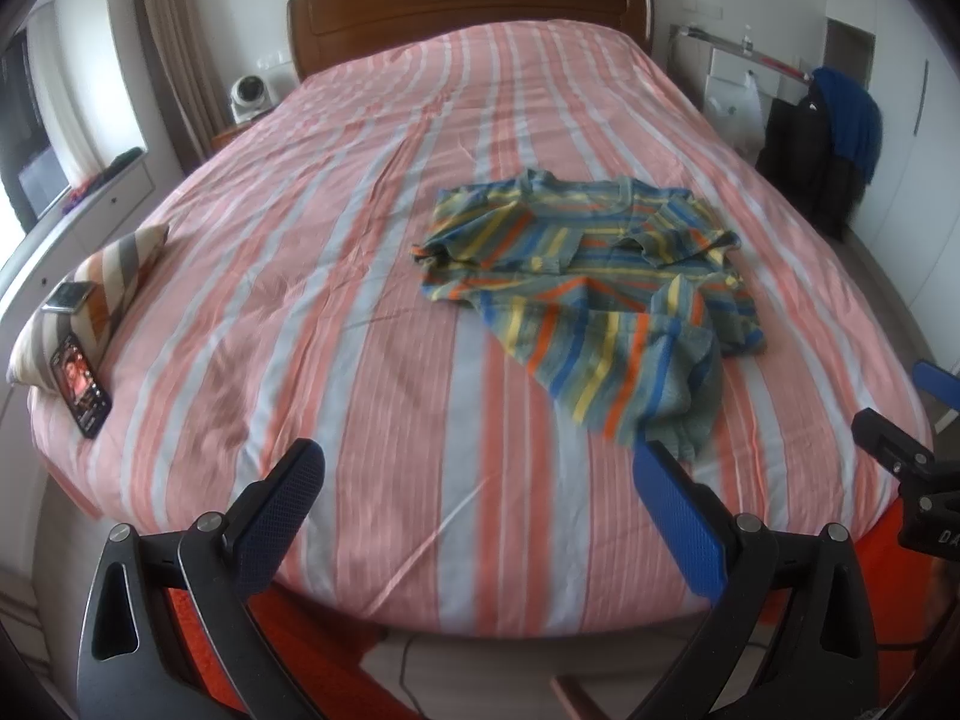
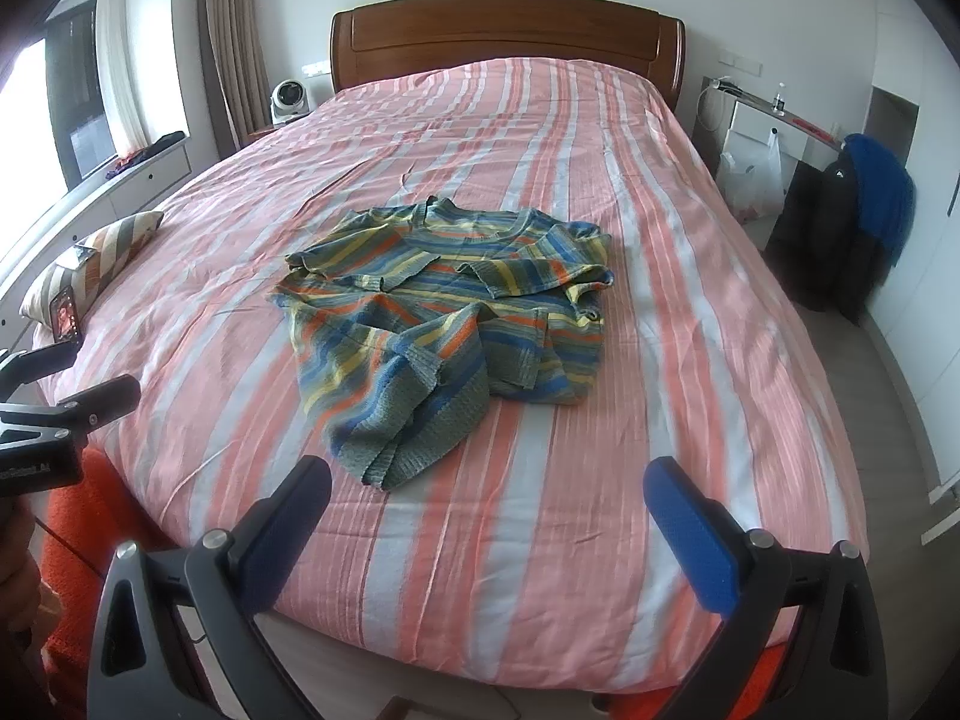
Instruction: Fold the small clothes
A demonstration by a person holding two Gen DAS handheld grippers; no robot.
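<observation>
Both grippers, left gripper (image 1: 480, 480) and right gripper (image 2: 487, 498), hovering with jaws apart at near bed (image 2: 690, 252) edge. Striped shirt (image 2: 444, 306) lying crumpled mid-bed, untouched. Advising flattening before folding, pinching near hem corners.

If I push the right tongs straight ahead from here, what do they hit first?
Most likely the near hem of the crumpled striped shirt, which lies a little left of centre between the open right tongs. Only bare striped bedcover comes before it. Depth is hard to judge through the fisheye.
</observation>
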